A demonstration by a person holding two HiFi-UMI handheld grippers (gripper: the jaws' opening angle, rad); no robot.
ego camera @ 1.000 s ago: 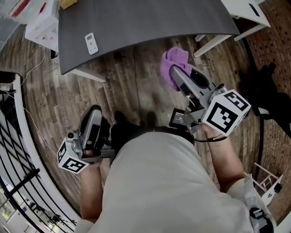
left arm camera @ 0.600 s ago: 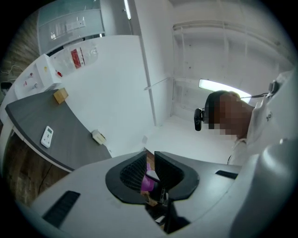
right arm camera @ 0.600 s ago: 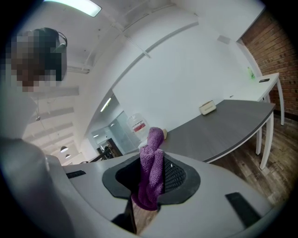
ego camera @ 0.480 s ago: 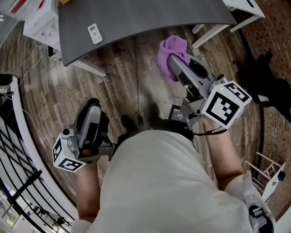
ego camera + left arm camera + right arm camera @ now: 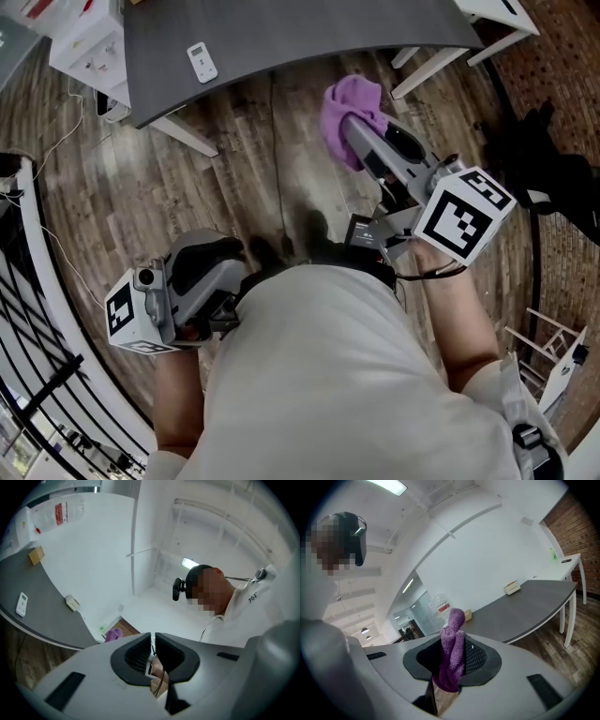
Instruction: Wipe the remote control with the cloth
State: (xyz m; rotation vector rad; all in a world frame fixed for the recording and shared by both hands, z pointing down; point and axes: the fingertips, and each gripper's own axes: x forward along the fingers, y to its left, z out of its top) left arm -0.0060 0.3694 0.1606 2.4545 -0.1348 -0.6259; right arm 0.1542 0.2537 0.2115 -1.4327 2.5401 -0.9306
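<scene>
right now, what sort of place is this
Probably an office or lab room: a long curved grey desk on white legs, a wood-plank floor, and a brick wall beside plain white walls.

A dark grey curved tabletop (image 5: 309, 28) on white legs (image 5: 427, 75) spans the top, and a small white remote control (image 5: 202, 62) lies on it near its left end. Below, over the wood-plank floor (image 5: 253, 150), the right gripper (image 5: 351, 127) points toward the table with a bunched purple cloth (image 5: 343, 99) clamped at its tip, well apart from the remote. The left gripper (image 5: 223, 251) sits low beside the person's pale shirt (image 5: 319, 375). Its jaws have just been parting slightly, with nothing visible between them.
</scene>
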